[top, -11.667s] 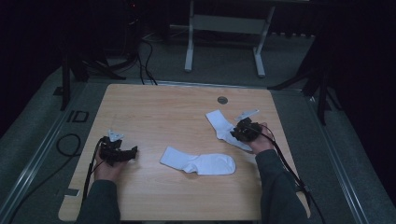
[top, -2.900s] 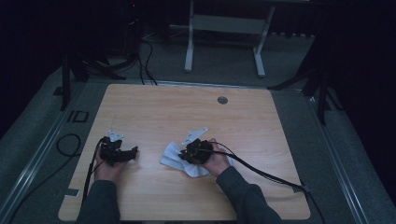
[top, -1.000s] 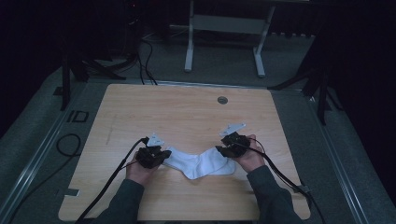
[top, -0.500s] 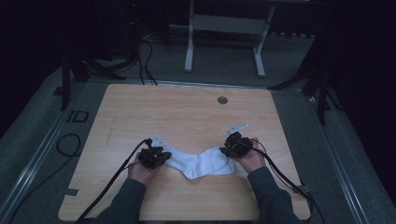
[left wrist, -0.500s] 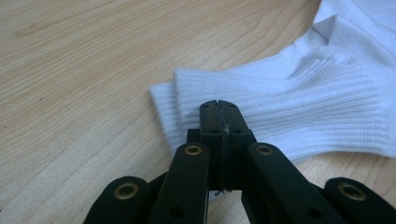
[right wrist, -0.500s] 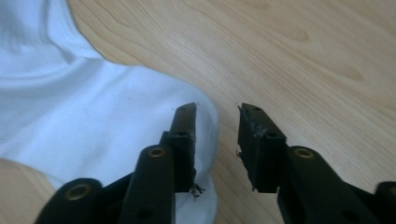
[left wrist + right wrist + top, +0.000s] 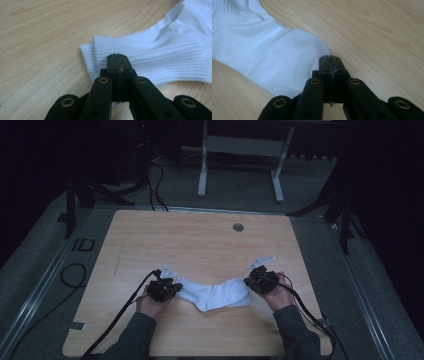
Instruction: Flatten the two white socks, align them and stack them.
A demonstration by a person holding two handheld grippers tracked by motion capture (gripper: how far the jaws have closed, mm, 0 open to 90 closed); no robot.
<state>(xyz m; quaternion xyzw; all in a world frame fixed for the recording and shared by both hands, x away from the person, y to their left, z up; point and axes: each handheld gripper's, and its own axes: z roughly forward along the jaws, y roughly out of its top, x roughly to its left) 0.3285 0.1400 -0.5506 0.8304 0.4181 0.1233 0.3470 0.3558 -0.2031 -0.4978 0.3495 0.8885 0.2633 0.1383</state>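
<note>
Both hand-held grippers sit low in the high view, at either end of the white socks [image 7: 216,294], which lie bent in a shallow V on the wooden table [image 7: 200,245], slightly below the middle of the frame. At lower left of centre, the left gripper [image 7: 170,287] is clamped on the ribbed cuff end; in the left gripper view its jaws meet at the centre of the frame with ribbed fabric [image 7: 155,60] pinched between them, and two cuff edges lie one on the other just left of the tips. At lower right of centre, the right gripper [image 7: 252,282] has just been closing its jaws, and in the right gripper view they stand pressed together at the centre of the frame on the smooth toe end [image 7: 274,57], with a thin edge of cloth caught between the pads. Black cables trail from both grippers toward the bottom edge.
</note>
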